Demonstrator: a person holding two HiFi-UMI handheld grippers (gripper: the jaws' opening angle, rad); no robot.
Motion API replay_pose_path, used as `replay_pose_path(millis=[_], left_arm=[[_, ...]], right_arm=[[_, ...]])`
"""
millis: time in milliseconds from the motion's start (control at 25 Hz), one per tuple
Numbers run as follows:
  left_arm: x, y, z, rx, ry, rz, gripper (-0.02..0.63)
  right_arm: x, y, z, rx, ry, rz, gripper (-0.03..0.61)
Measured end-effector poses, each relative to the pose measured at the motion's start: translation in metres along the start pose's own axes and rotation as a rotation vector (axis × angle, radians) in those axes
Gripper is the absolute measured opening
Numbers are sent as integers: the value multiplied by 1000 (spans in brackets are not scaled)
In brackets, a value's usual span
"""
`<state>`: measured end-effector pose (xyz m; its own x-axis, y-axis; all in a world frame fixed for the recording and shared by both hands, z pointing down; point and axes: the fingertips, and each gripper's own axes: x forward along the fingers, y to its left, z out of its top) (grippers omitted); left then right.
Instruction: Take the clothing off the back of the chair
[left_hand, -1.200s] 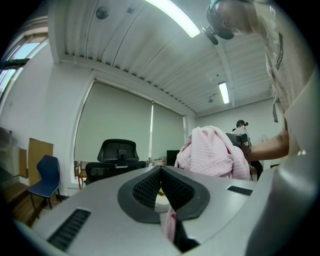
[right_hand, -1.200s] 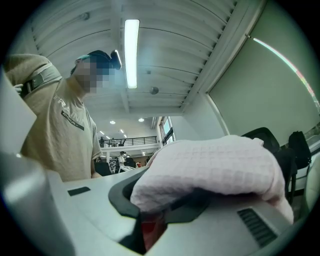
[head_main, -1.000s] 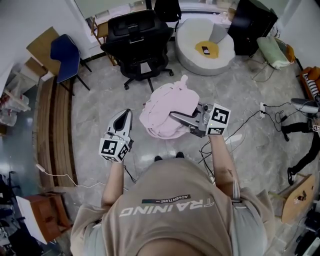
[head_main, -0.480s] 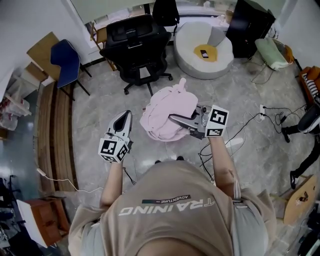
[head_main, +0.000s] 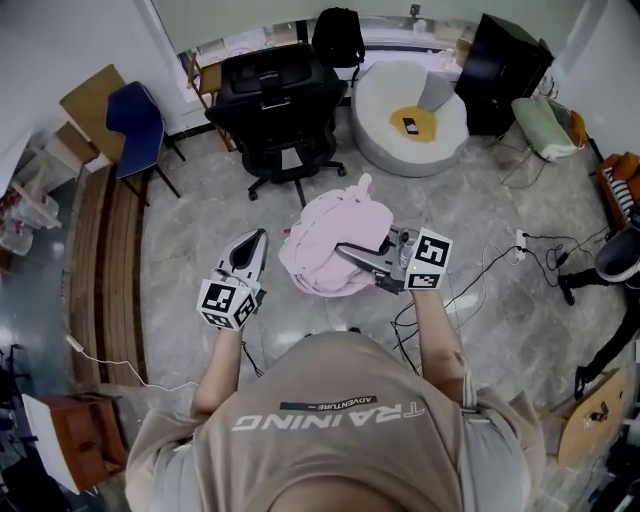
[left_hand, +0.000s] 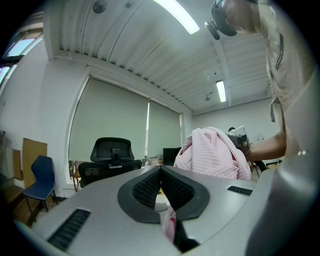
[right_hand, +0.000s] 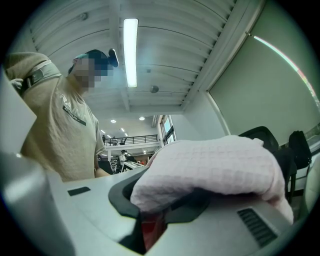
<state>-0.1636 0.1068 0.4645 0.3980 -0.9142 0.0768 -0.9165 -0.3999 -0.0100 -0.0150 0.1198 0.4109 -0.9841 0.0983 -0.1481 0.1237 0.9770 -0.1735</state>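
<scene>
A pink waffle-knit garment (head_main: 335, 235) hangs bunched in the air in front of the person, clear of the black office chair (head_main: 275, 85) behind it. My right gripper (head_main: 347, 250) is shut on the garment's near edge. In the right gripper view the cloth (right_hand: 210, 165) drapes over the jaws and hides the tips. My left gripper (head_main: 255, 238) is held to the left of the garment, apart from it, with its jaws shut and nothing between them. From the left gripper view, the garment (left_hand: 215, 152) hangs to the right and the chair (left_hand: 111, 155) stands at the back.
A round white seat (head_main: 410, 100) with a yellow patch stands behind the garment, beside a black case (head_main: 505, 60). A blue chair (head_main: 135, 115) and wooden boards (head_main: 100, 250) line the left wall. Cables (head_main: 490, 265) trail on the floor to the right.
Both grippers and the garment keep their places; only the head view has shifted a little.
</scene>
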Motion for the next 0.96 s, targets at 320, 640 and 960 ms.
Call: replay_pose_path(millis=[320, 640, 960], left_arm=[[-2, -4, 9, 18, -15, 5, 12], [-6, 4, 12, 2, -24, 30, 12], [-10, 11, 11, 11, -20, 25, 14]], right_arm=[[-1, -2, 0, -1, 2, 15, 87], [-1, -2, 2, 2, 10, 22, 87], [2, -3, -2, -2, 16, -12, 87]])
